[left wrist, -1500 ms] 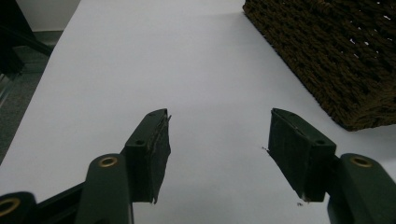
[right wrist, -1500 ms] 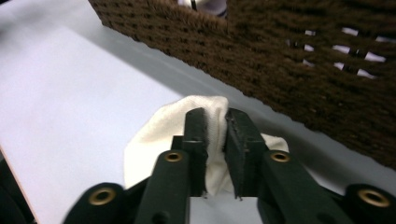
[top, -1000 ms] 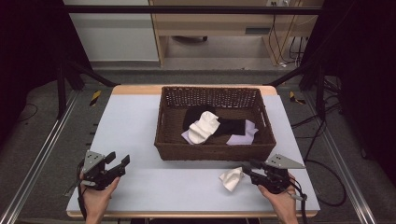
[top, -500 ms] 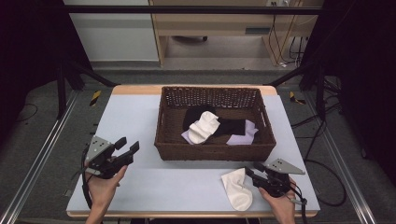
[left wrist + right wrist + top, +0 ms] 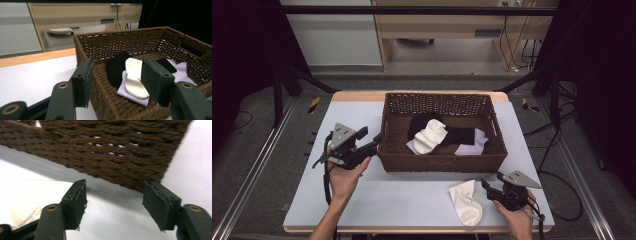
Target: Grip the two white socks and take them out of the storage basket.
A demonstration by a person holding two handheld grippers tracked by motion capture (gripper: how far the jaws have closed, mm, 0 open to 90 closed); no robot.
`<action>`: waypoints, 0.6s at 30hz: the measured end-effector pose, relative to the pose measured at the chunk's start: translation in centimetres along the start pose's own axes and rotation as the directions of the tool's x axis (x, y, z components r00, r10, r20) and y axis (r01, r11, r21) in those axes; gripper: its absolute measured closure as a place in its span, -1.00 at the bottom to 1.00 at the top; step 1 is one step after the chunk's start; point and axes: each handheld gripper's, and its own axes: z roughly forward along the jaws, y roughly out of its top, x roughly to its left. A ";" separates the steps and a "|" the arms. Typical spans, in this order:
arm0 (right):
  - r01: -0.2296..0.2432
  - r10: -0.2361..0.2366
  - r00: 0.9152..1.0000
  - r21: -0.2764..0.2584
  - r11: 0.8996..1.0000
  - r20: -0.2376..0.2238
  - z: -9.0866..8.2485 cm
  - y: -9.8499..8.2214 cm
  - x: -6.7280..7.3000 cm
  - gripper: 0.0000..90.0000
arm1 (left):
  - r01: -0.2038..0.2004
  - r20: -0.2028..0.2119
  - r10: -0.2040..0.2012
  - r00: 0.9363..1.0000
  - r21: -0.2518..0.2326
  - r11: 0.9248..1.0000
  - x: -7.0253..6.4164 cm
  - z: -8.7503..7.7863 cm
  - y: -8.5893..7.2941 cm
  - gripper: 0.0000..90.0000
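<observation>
A brown wicker basket point(image 5: 439, 162) stands mid-table and holds a white sock point(image 5: 430, 136), a black sock point(image 5: 457, 135) and a lilac sock point(image 5: 474, 145). Another white sock point(image 5: 466, 202) lies flat on the table in front of the basket. Just right of that sock my right gripper point(image 5: 488, 185) is open; its jaws have just been opening and nothing is between them. In the right gripper view the sock point(image 5: 22, 200) lies left of the jaws and the basket wall point(image 5: 107, 145) is ahead. My left gripper point(image 5: 374, 137) hovers at the basket's left wall, open and empty, its jaws just opening slightly.
The left gripper view looks over the basket rim point(image 5: 120, 41) at the white sock point(image 5: 133, 77) lying on the lilac one point(image 5: 132, 96), beside the black one point(image 5: 116, 68). The table has a wooden far edge point(image 5: 357, 96). Metal rails run along both sides.
The right gripper let go of the white sock, which now lies spread on the table. The left hand rose and moved right, up to the basket's left wall.
</observation>
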 end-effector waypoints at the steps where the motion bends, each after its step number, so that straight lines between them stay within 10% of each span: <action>1: 0.001 -0.001 1.000 0.003 1.000 0.010 0.0 0.0 -0.1 -0.26 | -0.004 0.002 0.004 1.000 0.008 1.000 -0.2 0.4 0.2 -0.08; 18: 0.011 -0.014 0.997 0.033 0.999 0.079 0.7 -0.2 -1.0 -0.56 | -0.055 0.015 0.055 0.998 0.049 0.997 -3.0 7.0 2.6 -0.18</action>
